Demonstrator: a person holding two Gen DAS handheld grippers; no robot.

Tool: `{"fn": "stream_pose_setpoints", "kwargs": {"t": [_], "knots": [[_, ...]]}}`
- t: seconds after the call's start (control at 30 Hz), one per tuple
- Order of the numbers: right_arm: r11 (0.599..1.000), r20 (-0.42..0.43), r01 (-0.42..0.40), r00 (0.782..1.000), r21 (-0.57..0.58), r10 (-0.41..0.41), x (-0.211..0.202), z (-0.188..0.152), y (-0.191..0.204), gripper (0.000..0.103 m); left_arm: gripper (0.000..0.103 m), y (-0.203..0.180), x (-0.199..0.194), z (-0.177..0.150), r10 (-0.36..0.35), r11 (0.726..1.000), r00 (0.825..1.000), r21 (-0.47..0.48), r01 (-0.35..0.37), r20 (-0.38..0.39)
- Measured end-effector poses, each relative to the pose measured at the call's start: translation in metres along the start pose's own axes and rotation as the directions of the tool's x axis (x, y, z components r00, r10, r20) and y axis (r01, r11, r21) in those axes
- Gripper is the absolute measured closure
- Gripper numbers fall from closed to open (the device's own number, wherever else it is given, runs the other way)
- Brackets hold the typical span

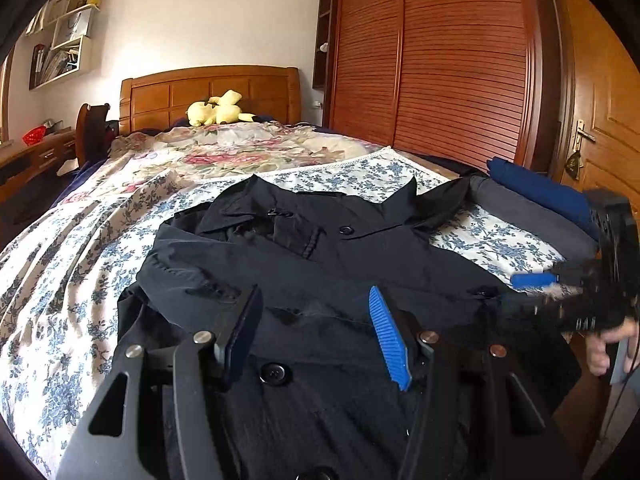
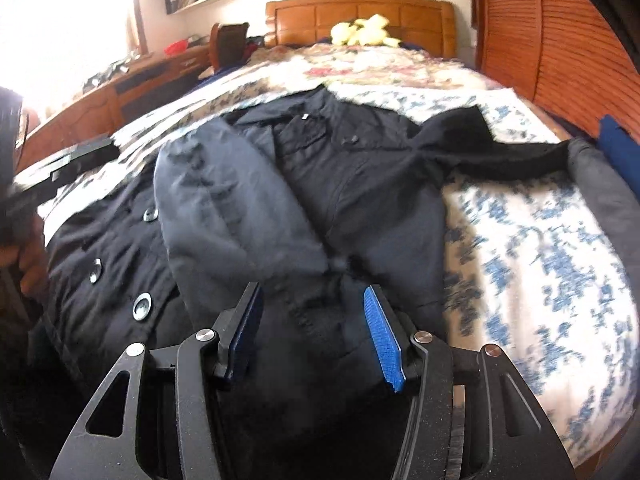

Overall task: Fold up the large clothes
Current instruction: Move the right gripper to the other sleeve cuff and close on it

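A large black buttoned coat lies spread on the floral bed sheet, collar toward the headboard. One sleeve is folded across its front; it shows in the right wrist view. The other sleeve stretches out to the right. My left gripper is open and empty just above the coat's front, near a button. My right gripper is open and empty above the coat's lower right part; it also shows blurred at the right edge of the left wrist view.
Folded grey and blue clothes lie at the bed's right edge. A yellow plush toy rests by the wooden headboard. A slatted wardrobe and door stand right; a desk stands left.
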State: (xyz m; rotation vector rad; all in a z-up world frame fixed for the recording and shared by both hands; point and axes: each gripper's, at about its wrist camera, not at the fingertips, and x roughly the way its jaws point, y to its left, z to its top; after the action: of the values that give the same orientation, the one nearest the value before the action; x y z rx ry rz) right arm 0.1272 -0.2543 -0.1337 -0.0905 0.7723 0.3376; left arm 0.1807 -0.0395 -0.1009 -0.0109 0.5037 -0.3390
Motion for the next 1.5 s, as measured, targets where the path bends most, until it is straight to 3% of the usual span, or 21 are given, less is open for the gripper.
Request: {"fn": "stream_pose_setpoints", "kwargs": {"t": [0.27, 0.67, 1.1, 1.5], "knots": [[0.996, 0.041, 0.087, 0.995, 0.027, -0.089, -0.013, 0.037, -0.032, 0.041, 0.048, -0.003, -0.005, 0.000, -0.016, 1.000, 1.000, -0.001, 0.016, 0.008], [0.977, 0.064, 0.185, 0.979, 0.109, -0.193, 0.008, 0.085, -0.110, 0.041, 0.048, -0.002, 0.002, -0.003, -0.005, 1.000, 1.000, -0.008, 0.005, -0.010], [0.931, -0.048, 0.295, 0.955, 0.215, -0.292, 0.081, 0.112, -0.197, 0.041, 0.048, 0.003, 0.012, -0.006, -0.001, 1.000, 1.000, -0.021, 0.000, -0.031], [0.891, -0.132, 0.355, 0.935, 0.284, -0.330, 0.127, 0.120, -0.239, 0.041, 0.048, 0.006, 0.015, -0.006, -0.022, 0.999, 0.999, -0.038, 0.021, -0.032]]}}
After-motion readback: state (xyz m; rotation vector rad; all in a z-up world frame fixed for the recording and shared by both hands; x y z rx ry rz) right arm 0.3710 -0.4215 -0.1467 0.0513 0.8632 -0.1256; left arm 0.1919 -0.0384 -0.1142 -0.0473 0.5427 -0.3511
